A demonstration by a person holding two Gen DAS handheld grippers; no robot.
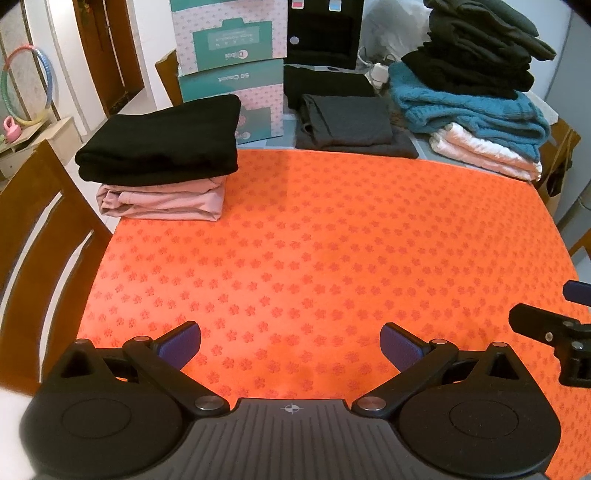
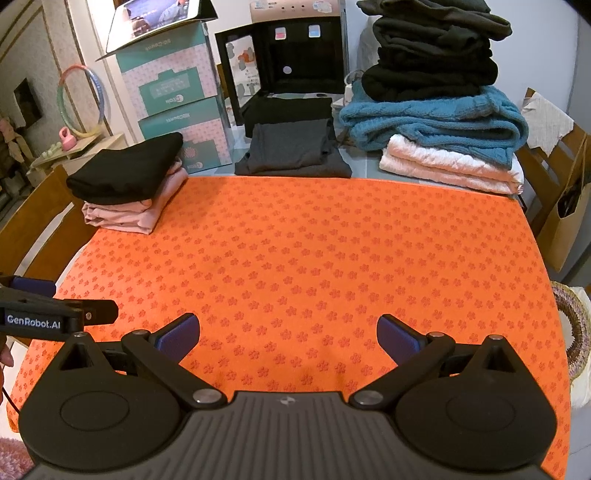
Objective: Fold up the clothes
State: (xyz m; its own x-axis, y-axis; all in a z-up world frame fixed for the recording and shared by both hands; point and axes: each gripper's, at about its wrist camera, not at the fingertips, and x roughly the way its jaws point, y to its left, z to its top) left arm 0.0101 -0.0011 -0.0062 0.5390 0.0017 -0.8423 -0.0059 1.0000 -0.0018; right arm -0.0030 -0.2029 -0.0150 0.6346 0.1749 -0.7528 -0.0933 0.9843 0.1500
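Note:
My left gripper (image 1: 290,345) is open and empty, low over the near edge of an orange flower-patterned mat (image 1: 314,240). My right gripper (image 2: 288,338) is open and empty too, beside it over the same mat (image 2: 314,251). A folded black garment (image 1: 162,138) lies on a folded pink one (image 1: 166,201) at the mat's far left corner; both show in the right wrist view (image 2: 125,170). Folded grey clothes (image 1: 347,122) lie behind the mat. At the far right a stack holds dark clothes (image 1: 480,48), a teal knit (image 1: 469,107) and a white-pink garment (image 1: 484,151).
Teal and pink cardboard boxes (image 1: 229,66) and a black appliance (image 1: 325,29) stand behind the mat. A wooden chair (image 1: 37,236) is at the left edge. A paper bag (image 2: 569,218) and another chair stand at the right. A woven basket (image 2: 576,332) sits at the right edge.

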